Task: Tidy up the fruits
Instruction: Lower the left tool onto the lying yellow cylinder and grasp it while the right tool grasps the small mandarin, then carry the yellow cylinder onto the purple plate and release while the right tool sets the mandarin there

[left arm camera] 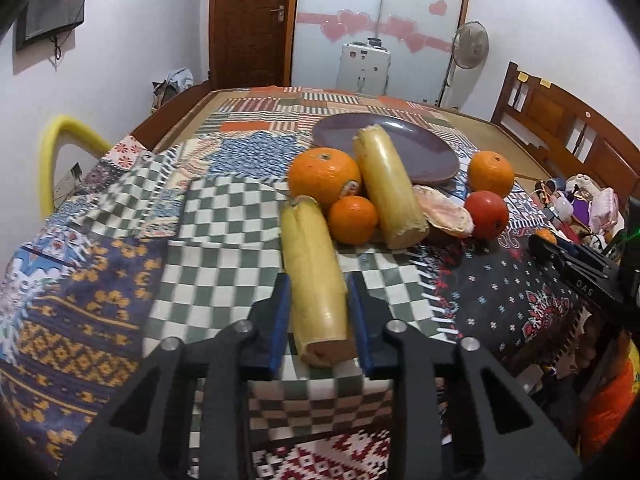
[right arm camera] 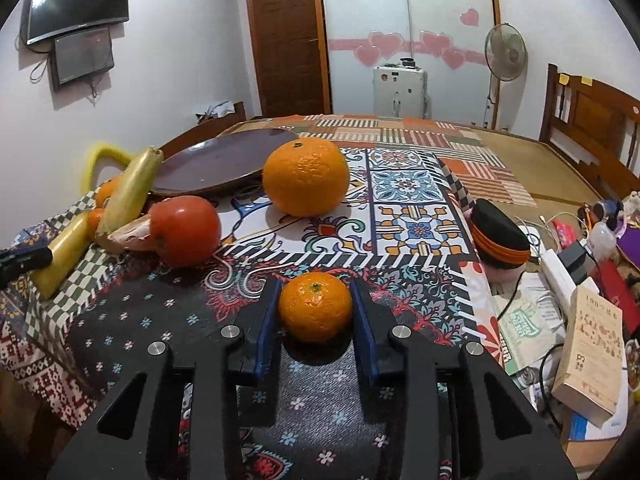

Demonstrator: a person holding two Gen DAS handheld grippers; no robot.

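Pick-up stage: left claw (left arm camera: 316, 312) pinches the near yellow stalk (left arm camera: 314, 280) at the counter's (left arm camera: 224, 216) front edge; right claw (right arm camera: 315, 312) closes around the small orange (right arm camera: 315, 307). Next, carry both to the purple plate (left arm camera: 420, 136).

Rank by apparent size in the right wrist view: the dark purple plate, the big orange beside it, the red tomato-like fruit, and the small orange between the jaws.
1. Dark purple plate, widest
2. Big orange
3. Red tomato-like fruit and small orange look alike; the small orange is nearer the camera, so unranked.
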